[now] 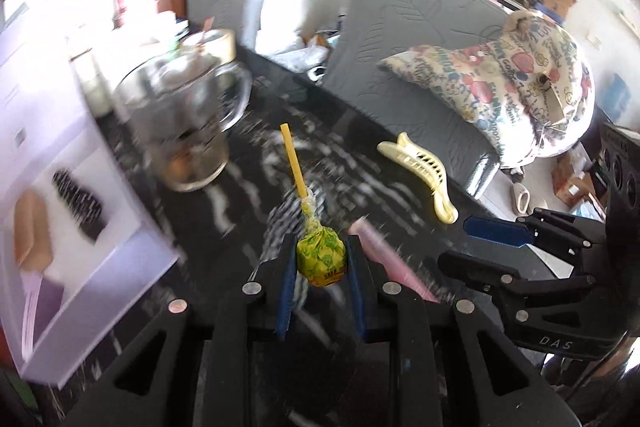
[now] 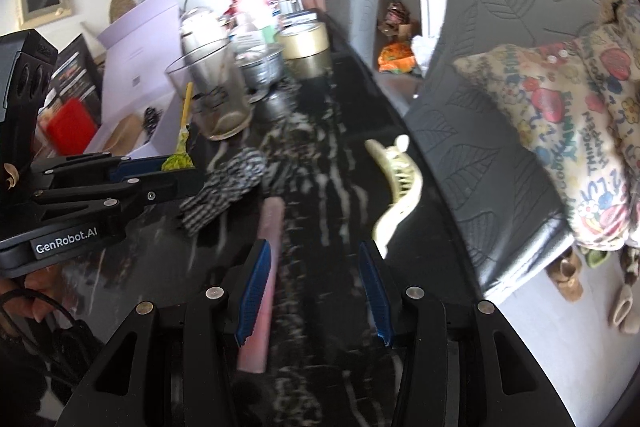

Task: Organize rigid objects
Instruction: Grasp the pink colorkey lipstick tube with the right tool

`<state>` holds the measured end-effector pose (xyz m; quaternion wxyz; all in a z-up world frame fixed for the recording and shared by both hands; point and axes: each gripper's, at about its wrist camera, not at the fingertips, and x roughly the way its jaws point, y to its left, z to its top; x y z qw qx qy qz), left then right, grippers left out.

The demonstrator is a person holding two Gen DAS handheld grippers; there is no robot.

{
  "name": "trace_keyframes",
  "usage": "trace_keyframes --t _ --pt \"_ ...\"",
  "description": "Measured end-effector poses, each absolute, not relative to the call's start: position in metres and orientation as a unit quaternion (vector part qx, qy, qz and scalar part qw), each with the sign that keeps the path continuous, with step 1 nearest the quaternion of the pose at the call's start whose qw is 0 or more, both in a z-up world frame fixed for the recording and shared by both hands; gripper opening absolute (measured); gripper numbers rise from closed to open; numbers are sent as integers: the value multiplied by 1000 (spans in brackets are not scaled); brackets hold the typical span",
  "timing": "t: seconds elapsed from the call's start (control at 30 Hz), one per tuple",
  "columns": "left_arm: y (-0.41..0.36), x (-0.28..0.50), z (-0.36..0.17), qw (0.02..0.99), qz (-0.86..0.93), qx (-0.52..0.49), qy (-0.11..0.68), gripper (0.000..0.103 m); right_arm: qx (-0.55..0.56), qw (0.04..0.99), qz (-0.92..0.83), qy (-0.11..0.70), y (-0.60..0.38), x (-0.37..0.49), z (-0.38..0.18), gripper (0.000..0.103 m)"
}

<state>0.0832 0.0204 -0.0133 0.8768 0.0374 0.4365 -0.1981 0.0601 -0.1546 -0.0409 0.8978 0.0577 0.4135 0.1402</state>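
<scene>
Left to right: clear glass mug point(image 1: 188, 123) upper left of the left wrist view, left gripper point(image 1: 321, 263) clamped on the yellow-wrapped lollipop point(image 1: 321, 259) at bottom centre, pale yellow plastic hair claw point(image 1: 420, 171) right of centre; right gripper point(image 2: 314, 291) hangs open over the pink tube point(image 2: 264, 267).

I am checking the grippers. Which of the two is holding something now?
The left gripper: its blue pads clamp a yellow-wrapped lollipop. The right gripper stands open, empty, over the dark table.
</scene>
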Motion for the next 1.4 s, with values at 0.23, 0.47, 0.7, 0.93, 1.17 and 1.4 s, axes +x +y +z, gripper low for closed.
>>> trace_keyframes --t 0.23,0.47,0.7,0.93,1.17,1.4 --pt "47 64 -18 880 -174 11 442 24 37 888 156 430 -124 58 -53 46" --pt "60 52 -23 880 -162 -3 446 24 5 885 147 441 -107 55 -72 14" --pt "69 42 -26 881 -153 -14 448 24 18 894 144 424 -108 42 -63 13" --pt "80 25 -25 884 -142 -26 445 24 19 901 143 410 -106 29 -49 13" --pt "93 1 -17 893 -126 -34 431 24 14 906 160 392 -94 10 -37 13" --pt "109 -22 -15 899 -100 -42 424 24 1 902 189 389 -71 -7 -43 13"
